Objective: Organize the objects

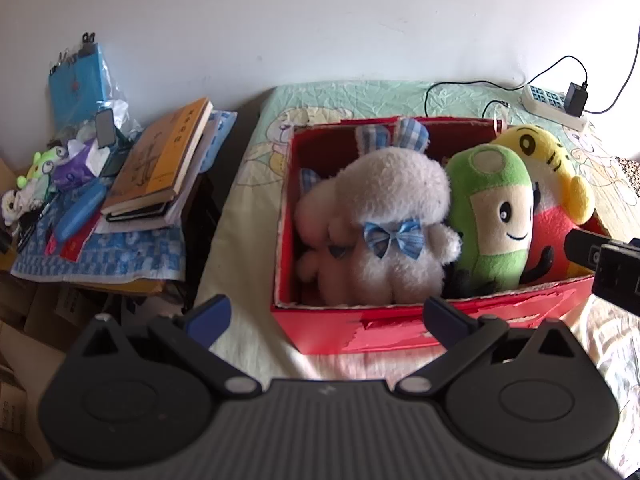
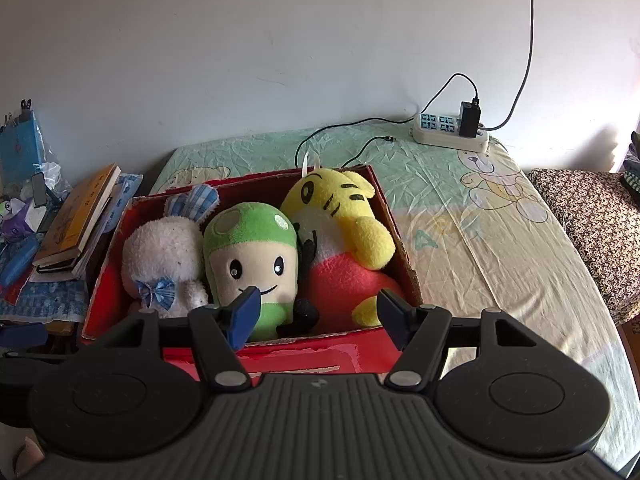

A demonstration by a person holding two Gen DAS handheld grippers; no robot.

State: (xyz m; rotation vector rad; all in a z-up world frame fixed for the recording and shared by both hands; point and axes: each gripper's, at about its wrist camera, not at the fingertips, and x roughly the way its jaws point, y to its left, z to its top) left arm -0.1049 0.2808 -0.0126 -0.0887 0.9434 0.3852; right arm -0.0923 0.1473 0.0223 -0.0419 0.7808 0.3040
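Pale wall fills the background behind a bed (image 2: 460, 216) covered by a green and cream cartoon-print sheet. On the bed, toward its left edge, a red cardboard box (image 2: 304, 356) is set, and three plush toys are packed side by side inside it: a white plush rabbit (image 2: 160, 256) with a blue bow at the left wall, a green mushroom plush (image 2: 250, 252) in the middle, and a yellow tiger plush (image 2: 340, 220) against the right wall, its head leaning on the far rim.

The left gripper (image 1: 326, 314) is seen with its jaws spread wide and nothing between them; it is held above the near left corner of the box, apart from the toys, with the rabbit lying beyond the gap. The right gripper (image 2: 316, 314) is likewise held with jaws well apart and empty, over the near rim of the box; its left finger overlaps the lower face of the mushroom plush in view, though contact cannot be told, and the tiger's red body is seen beyond the gap.

At the far right corner of the bed a white power strip (image 2: 450, 132) is laid, with a black charger plugged in. Beside the bed's left edge a cluttered side table (image 1: 100, 268) is seen, on which stacked books (image 1: 160, 160) are piled
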